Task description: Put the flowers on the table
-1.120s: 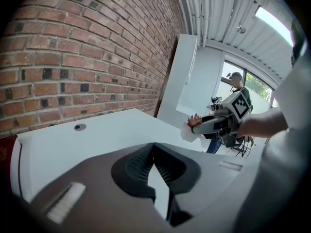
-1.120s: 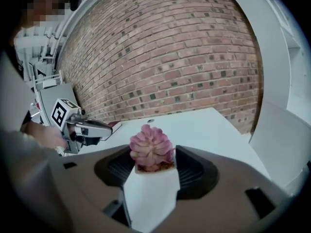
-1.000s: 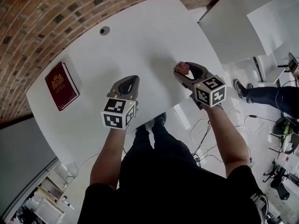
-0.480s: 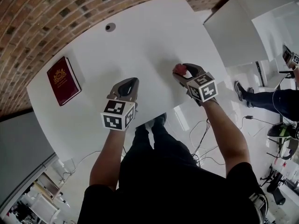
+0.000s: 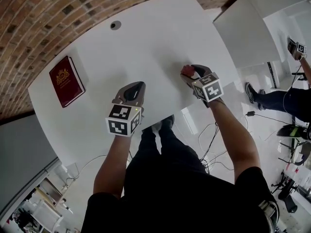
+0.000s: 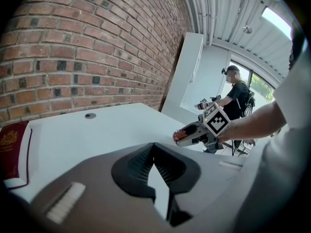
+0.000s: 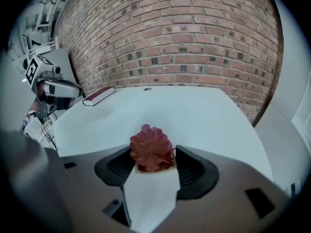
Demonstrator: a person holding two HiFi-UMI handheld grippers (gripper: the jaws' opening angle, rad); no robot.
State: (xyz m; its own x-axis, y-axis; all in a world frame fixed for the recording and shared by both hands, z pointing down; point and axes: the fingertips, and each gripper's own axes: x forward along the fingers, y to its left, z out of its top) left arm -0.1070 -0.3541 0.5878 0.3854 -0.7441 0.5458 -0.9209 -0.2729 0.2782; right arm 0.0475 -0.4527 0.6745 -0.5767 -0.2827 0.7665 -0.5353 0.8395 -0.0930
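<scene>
Flower (image 7: 151,148) gripped in right gripper (image 5: 187,72) fingers, near table (image 5: 146,42) edge.
Left gripper (image 5: 134,88) fingers closed; book (image 5: 66,81) lies well apart at left edge.

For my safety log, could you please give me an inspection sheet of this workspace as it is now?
Surface: white table.
Job's things: red potted flower, in the right gripper over the table's near edge.
Clutter: dark red book at left; round grommet on the far side.
Grippers: left gripper shut, empty; right gripper shut on the flower.
Cables: loose cables on the floor, right.
Surroundings: brick wall; another person at right.
</scene>
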